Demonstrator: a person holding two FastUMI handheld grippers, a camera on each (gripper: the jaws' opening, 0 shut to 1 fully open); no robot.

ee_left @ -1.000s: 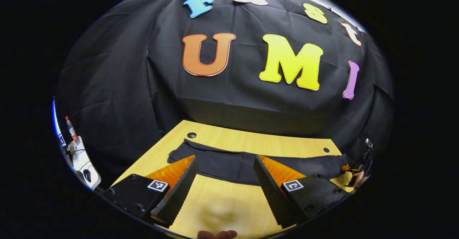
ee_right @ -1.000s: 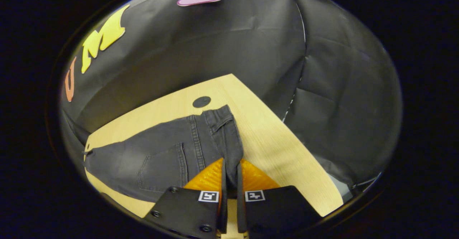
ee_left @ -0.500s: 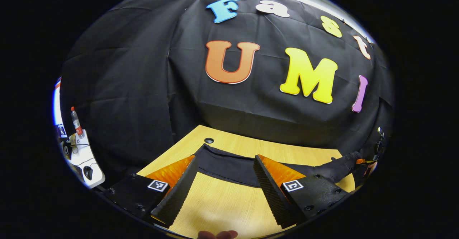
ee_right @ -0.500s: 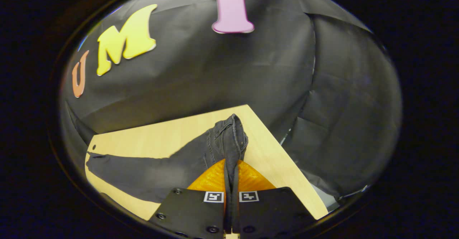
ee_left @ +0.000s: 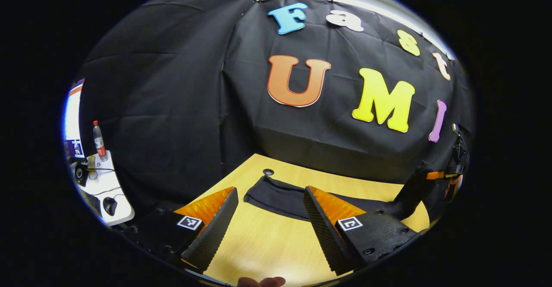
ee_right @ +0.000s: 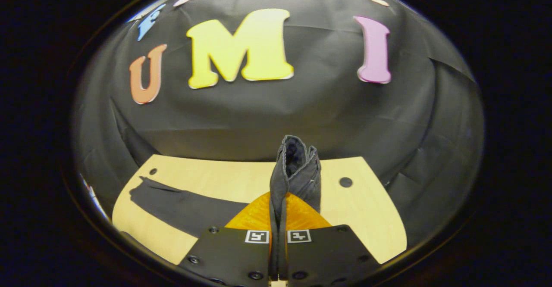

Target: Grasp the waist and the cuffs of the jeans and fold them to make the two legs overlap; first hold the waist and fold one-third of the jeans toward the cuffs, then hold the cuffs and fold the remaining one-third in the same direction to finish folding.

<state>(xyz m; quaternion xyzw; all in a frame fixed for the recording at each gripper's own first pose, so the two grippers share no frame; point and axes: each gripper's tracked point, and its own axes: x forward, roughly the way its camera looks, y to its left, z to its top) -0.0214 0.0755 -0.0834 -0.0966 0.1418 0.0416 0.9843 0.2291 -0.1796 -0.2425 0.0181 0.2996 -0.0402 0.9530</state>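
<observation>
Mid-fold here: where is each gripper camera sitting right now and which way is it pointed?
Left gripper view: rides the open left gripper, low over the table, facing the jeans; a fingertip shows at the bottom.
Right gripper view: rides the right gripper, shut on the lifted waist, facing the back wall.
Shared: jeans, table, wall.

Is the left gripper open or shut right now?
Open. The left gripper has its fingers spread wide over the bare table, short of the jeans, holding nothing.

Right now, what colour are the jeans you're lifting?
Dark grey, nearly black jeans, best seen in the right gripper view, clamped by the right gripper.
</observation>
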